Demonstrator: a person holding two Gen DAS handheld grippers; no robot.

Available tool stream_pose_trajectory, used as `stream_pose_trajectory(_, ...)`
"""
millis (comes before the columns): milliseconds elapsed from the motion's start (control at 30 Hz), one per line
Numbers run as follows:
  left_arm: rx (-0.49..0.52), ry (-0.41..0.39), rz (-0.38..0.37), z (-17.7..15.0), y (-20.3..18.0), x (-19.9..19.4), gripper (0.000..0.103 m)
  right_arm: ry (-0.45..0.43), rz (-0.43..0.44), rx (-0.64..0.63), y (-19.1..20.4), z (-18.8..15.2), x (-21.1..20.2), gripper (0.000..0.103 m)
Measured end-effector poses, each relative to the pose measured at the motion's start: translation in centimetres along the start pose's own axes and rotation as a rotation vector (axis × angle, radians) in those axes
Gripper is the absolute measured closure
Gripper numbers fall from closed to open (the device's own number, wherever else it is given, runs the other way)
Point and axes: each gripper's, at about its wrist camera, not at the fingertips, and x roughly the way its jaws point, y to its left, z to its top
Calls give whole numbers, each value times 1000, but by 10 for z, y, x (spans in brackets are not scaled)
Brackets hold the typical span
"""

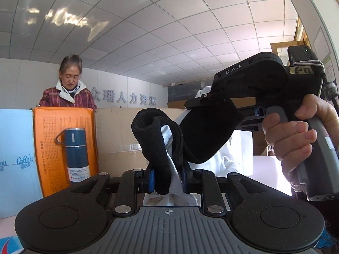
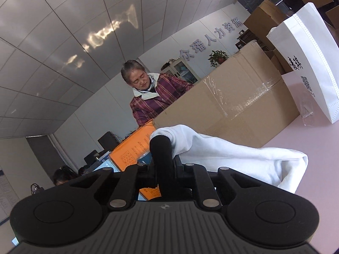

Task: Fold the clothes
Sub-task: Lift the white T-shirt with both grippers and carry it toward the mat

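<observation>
The garment is white with a black band. In the left wrist view my left gripper (image 1: 167, 177) is shut on it: the blue pads (image 1: 150, 180) pinch the rolled black band (image 1: 156, 139) and a strip of white cloth (image 1: 175, 175) between them. A hand (image 1: 296, 131) holds my right gripper (image 1: 208, 100) up at the right, with black cloth hanging from its fingers. In the right wrist view my right gripper (image 2: 164, 165) is shut on the black band (image 2: 161, 148). The white body of the garment (image 2: 222, 154) trails right, down to the pink table (image 2: 317, 144).
Behind the garment stand a blue vacuum bottle (image 1: 75, 154), an orange box (image 1: 50, 127), a light blue box (image 1: 14, 148) and a long cardboard box (image 2: 233, 105). A white bag (image 2: 307, 67) stands at the table's right. A person in a plaid jacket (image 1: 65, 99) is behind the boxes.
</observation>
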Motion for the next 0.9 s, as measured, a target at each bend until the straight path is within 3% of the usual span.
stream_pose_trajectory(300,-26,-149,144,9,8,-116,81,86,268,-27,88,-25,5,91)
stream_pose_trajectory(500,-87,-190,284,1,18,-191,81,221,432,-23,145,-68,25,91)
stream_pose_trajectory(667,-74,-120,439,-21,18,-242,81,411,525,-43,201,-147,48,91)
stream_pose_trajectory(800,-156,-40,560,-45,29,-274,81,575,527,-69,229,-220,66,91)
stream_pose_trajectory(900,-246,16,642,-61,38,-306,81,652,519,-122,247,-265,69,91)
